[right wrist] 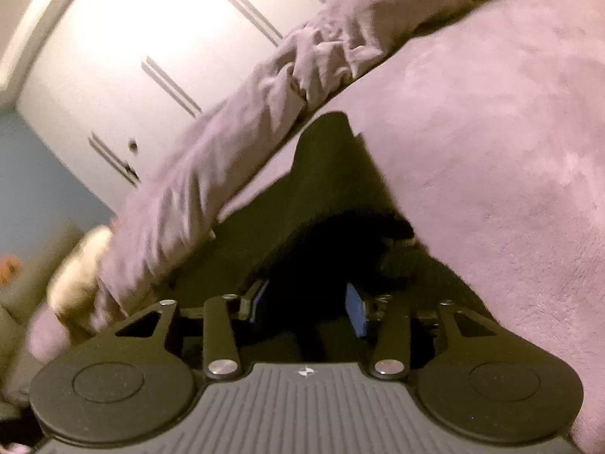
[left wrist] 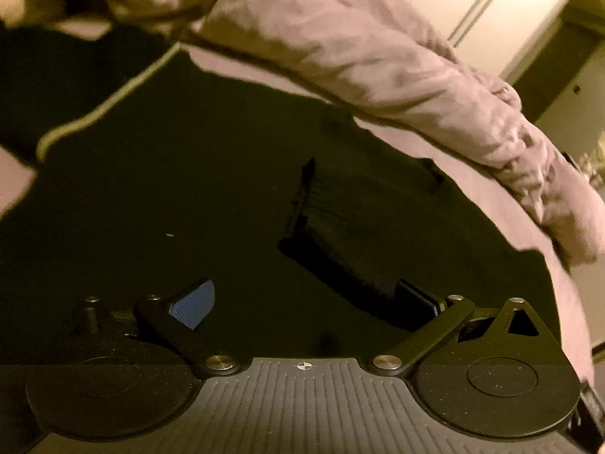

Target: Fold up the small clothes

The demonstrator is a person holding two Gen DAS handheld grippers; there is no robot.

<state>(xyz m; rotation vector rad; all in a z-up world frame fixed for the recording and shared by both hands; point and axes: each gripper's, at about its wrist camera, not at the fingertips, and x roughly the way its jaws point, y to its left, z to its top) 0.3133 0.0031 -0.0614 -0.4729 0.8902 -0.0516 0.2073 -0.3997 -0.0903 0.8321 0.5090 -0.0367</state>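
Note:
A black garment [left wrist: 189,189] with a pale stripe [left wrist: 113,102] lies spread on the pink bed sheet [left wrist: 567,302]. It has a ribbed black band [left wrist: 332,227] near its middle. My left gripper [left wrist: 306,300] hovers just over it with its blue pads [left wrist: 193,302] wide apart; the ribbed band ends close to the right finger. In the right wrist view a narrower part of the black garment [right wrist: 321,174] runs away from my right gripper [right wrist: 308,304]. Those jaws stand partly apart, with dark cloth bunched between the blue pads [right wrist: 355,310], whose faces still show.
A rumpled pink duvet [left wrist: 359,56] lies rolled along the far side of the garment [right wrist: 227,151]. Pink bedding [right wrist: 491,151] rises to the right. White wardrobe doors [right wrist: 132,38] stand beyond the bed. A cream soft object [right wrist: 79,265] lies past the duvet's end.

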